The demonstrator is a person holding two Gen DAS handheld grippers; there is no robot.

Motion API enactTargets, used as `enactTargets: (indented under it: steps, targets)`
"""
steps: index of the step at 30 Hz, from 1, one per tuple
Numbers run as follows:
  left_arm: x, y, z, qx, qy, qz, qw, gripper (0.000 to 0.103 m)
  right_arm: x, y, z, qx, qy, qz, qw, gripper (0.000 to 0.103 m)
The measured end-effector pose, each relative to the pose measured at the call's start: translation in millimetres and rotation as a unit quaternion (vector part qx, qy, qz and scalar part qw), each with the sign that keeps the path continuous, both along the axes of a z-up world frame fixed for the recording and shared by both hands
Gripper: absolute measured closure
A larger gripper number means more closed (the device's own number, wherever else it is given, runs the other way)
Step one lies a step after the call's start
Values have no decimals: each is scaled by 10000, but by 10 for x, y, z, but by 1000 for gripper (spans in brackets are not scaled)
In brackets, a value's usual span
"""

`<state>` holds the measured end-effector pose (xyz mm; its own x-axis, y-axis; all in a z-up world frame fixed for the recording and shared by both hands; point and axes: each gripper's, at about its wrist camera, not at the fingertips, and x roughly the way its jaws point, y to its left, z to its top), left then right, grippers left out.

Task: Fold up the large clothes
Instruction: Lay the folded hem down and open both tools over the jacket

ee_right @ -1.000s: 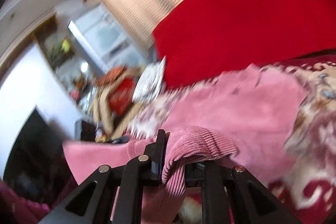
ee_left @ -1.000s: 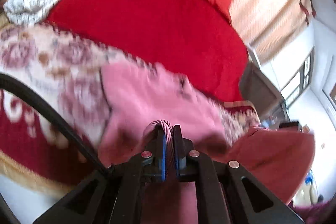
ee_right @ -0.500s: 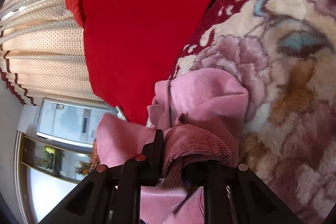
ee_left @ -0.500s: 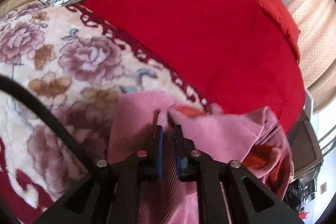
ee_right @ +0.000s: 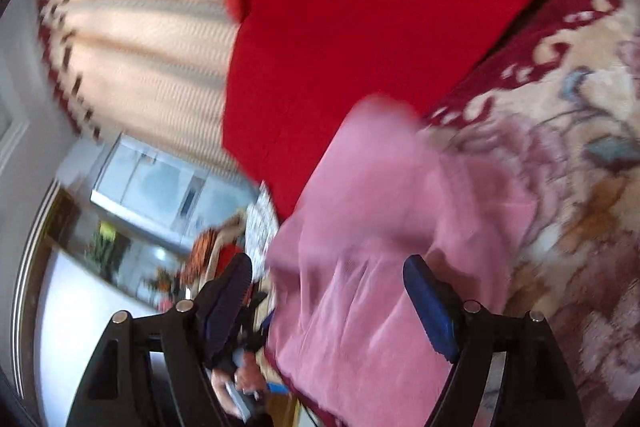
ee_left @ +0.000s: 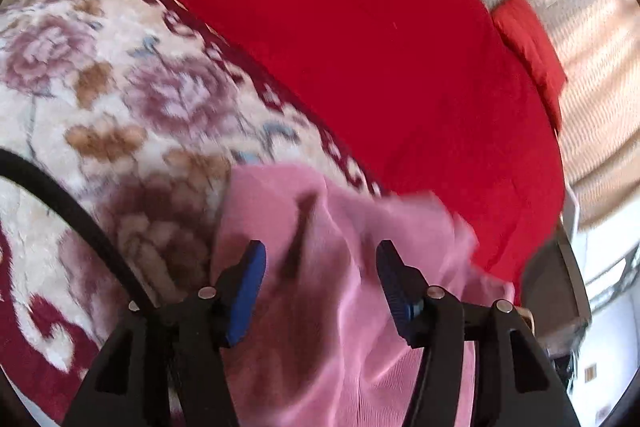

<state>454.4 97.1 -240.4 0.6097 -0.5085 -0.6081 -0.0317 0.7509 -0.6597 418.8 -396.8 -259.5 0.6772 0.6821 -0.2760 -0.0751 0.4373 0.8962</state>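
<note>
Pink corduroy garment (ee_left: 340, 307) lies ahead of and under both my claws, draped on the floral blanket (ee_left: 100, 99) with the red bedspread (ee_left: 360, 47) beyond it. My left claw (ee_left: 320, 279) has just been opening, its pads clear of the cloth between them. My right claw (ee_right: 328, 291) has also just been opening, released. I judge that I am letting a fold settle flat.
</note>
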Motion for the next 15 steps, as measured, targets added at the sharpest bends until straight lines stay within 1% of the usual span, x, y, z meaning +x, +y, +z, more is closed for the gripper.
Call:
enactTargets:
  steps: [2, 4, 7, 8, 10, 12, 13, 15]
  targets:
    - [-37, -74, 3, -111, 13, -231, 9997, 41, 9, 172, 14, -196, 17, 317, 9993, 22]
    - [-57, -155, 44, -11, -104, -320, 9994, 33, 26, 330, 1, -291, 47, 506, 9983, 22]
    - [-15, -290, 85, 115, -178, -377, 9991, 29, 58, 510, 11, -461, 73, 579, 9972, 22]
    - [33, -339, 92, 145, -179, -412, 9989, 26, 92, 570, 28, -576, 66, 569, 9967, 22]
    - [149, -412, 101, 192, -150, -397, 9989, 25, 198, 631, 36, -668, 95, 405, 9969, 22]
    - [291, -455, 106, 108, -176, -349, 9992, 24, 309, 610, 27, -555, 168, 208, 9981, 23]
    - [364, -462, 106, 54, -187, -285, 9994, 19, 384, 602, 13, -586, 225, 133, 9979, 23]
    - [502, -442, 79, -48, -239, -80, 9997, 17, 526, 578, -6, -850, 357, -21, 9957, 24]
